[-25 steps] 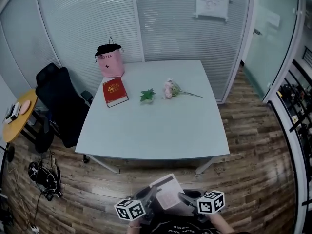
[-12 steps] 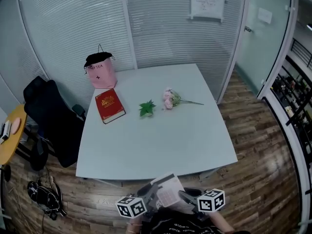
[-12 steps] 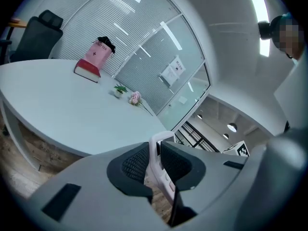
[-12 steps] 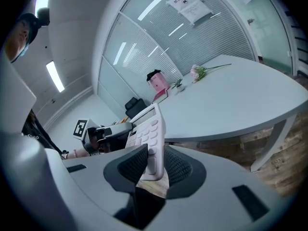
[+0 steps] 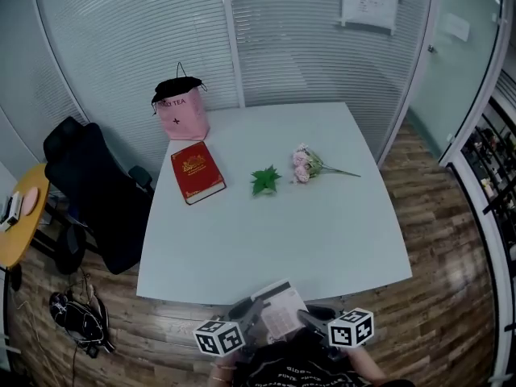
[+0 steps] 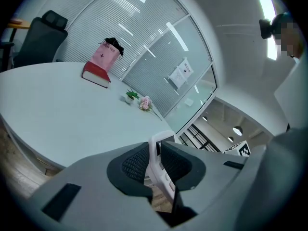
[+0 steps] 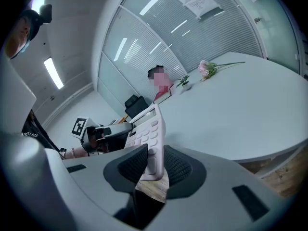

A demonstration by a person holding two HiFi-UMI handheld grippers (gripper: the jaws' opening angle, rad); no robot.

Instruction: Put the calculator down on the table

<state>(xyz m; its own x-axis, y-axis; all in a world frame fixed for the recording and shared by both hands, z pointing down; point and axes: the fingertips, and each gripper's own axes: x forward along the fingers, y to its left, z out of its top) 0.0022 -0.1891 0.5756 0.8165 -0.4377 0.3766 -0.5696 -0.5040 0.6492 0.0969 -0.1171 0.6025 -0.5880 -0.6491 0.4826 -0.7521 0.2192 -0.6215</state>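
A white calculator is held between both grippers at the bottom of the head view, its far end over the near edge of the pale table. My left gripper is shut on its left edge, and the left gripper view shows the thin white calculator pinched edge-on between the black pads. My right gripper is shut on its right edge. The right gripper view shows the calculator's keys facing up between the pads, with the left gripper beyond.
On the table's far half lie a red book, a small green plant and pink flowers. A pink bag stands at the far left corner. A black chair and a yellow round table are left of it.
Both grippers have carried the calculator forward toward the table. The table's near edge now lies much closer to them, and the calculator's far end reaches over it.
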